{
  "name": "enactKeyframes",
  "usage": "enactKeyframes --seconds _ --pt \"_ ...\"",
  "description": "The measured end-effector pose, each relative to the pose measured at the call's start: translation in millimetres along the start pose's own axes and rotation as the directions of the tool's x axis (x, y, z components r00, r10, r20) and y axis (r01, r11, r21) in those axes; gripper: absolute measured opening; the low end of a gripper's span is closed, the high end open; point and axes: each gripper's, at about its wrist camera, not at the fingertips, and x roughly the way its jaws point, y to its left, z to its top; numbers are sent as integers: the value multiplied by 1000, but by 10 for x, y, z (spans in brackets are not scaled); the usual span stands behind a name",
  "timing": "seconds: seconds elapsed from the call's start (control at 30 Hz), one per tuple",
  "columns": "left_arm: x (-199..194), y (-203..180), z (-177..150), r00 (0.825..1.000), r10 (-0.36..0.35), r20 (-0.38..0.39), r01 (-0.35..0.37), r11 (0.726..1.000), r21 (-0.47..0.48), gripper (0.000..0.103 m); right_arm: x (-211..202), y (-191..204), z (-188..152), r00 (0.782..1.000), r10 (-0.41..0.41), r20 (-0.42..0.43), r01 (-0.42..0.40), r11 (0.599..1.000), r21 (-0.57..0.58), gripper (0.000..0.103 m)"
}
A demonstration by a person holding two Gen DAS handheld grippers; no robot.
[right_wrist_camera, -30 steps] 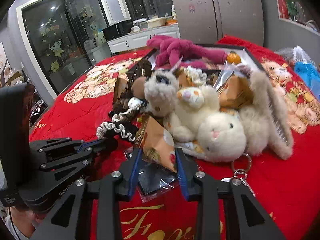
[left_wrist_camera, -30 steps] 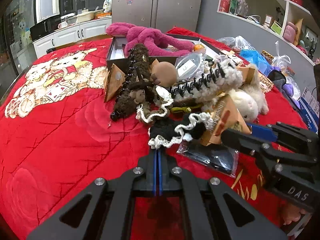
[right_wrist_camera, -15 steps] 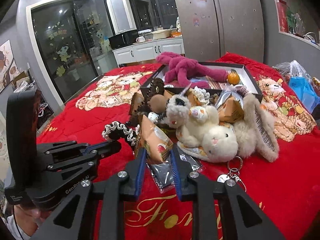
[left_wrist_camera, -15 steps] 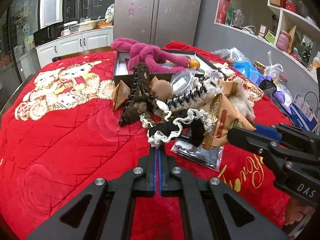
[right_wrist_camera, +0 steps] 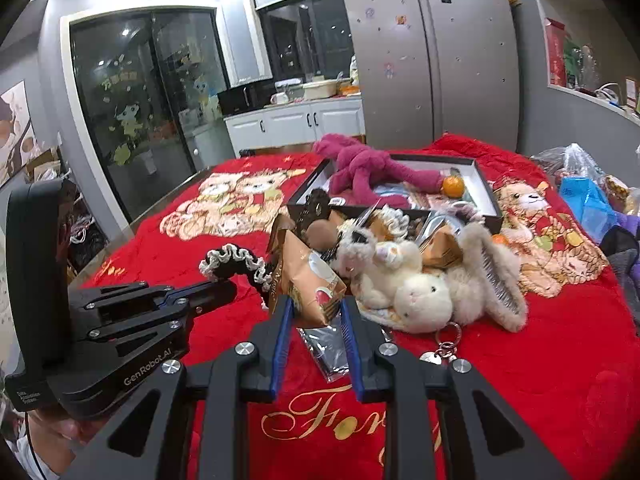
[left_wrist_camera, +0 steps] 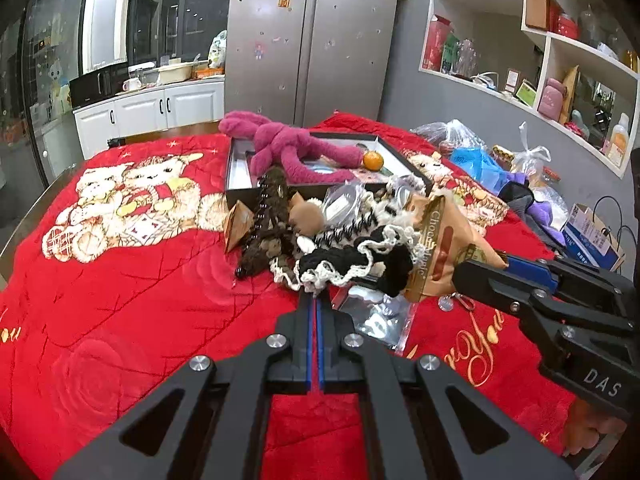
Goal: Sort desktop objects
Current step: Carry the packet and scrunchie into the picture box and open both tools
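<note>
Kitchen-ish room with a big steel fridge [left_wrist_camera: 308, 36] at the back and shelves [left_wrist_camera: 532, 60] along the wall, and the table [left_wrist_camera: 120, 300] is covered with a red quilted cloth full of bear prints. Total clutter pile in the middle.

Left gripper [left_wrist_camera: 314, 300] is pinched completely closed on the edge of a black scrunchie with white lace trim [left_wrist_camera: 352, 260], which hangs from its tip clear of the cloth. Right gripper [right_wrist_camera: 314, 312] is clamped narrow on a tan snack packet [right_wrist_camera: 310, 280], jaws just tightened on it a bit. Both things sit right at the near edge of the pile, next to each other.

If I were doing this I'd keep both lifts slow. The scrunchie looks like it's draped close to the packet and the black spiral hair tie [left_wrist_camera: 348, 228], so it could snag. Lift clear before going sideways.

The black box [right_wrist_camera: 486, 200] behind the pile already has a pink plush [right_wrist_camera: 368, 172] and an orange [right_wrist_camera: 454, 186] in it, so probably that's the drop spot, though I can't tell for sure. Lots of bare cloth on the left; plastic bags [left_wrist_camera: 472, 152] crowd the right. White bunny [right_wrist_camera: 420, 300] and a keyring [right_wrist_camera: 444, 344] sit just beside the packet.
</note>
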Motion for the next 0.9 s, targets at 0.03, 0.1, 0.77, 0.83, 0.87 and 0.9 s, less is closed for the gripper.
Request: enactKeyframes --seconds 0.03,0.1,0.77,0.83,0.87,0.9 --pt "-10 -5 25 1000 -1 3 1 1000 -2 1 -30 -3 13 1000 -2 7 2 1000 1 25" --pt "-33 -24 83 1000 -1 15 1 1000 -2 1 -78 -14 50 1000 -8 20 8 1000 5 25" --pt "49 -385 1051 991 41 124 -48 997 55 1 -169 -171 815 991 -58 122 60 998 -11 25" --pt "86 -378 1132 992 37 123 -43 998 50 1 -151 -219 877 991 -62 121 64 998 -8 25" --pt "107 -370 1175 991 40 125 -47 998 47 1 -140 -239 903 991 -66 120 67 998 -6 25" --pt "125 -360 1203 991 45 126 -51 998 44 1 -125 -263 938 991 -67 118 68 998 -7 25"
